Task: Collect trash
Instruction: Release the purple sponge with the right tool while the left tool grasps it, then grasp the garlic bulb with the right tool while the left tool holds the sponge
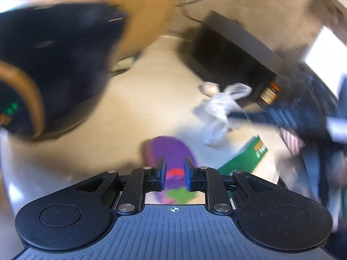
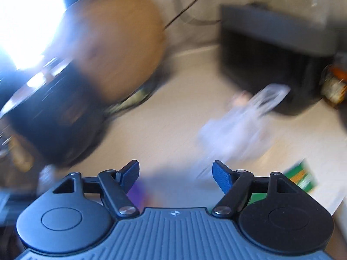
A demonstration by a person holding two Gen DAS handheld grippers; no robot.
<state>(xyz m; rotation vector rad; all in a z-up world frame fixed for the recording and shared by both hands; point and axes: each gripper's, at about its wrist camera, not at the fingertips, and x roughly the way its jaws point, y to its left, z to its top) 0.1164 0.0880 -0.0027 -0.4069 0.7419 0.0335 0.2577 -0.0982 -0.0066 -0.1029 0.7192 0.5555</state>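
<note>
Purple wrapper sits pinched in the left gripper, jaws narrow, above the worktop's near edge. Right gripper gapes wide, empty. Risk: a loose pinch drops it; the plastic bag mid-worktop gets missed.

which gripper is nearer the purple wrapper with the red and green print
Left. The left gripper has its fingers closed on the purple wrapper with red and green print. The right gripper stands open and empty, with only a purple blur low beside its left finger.
</note>
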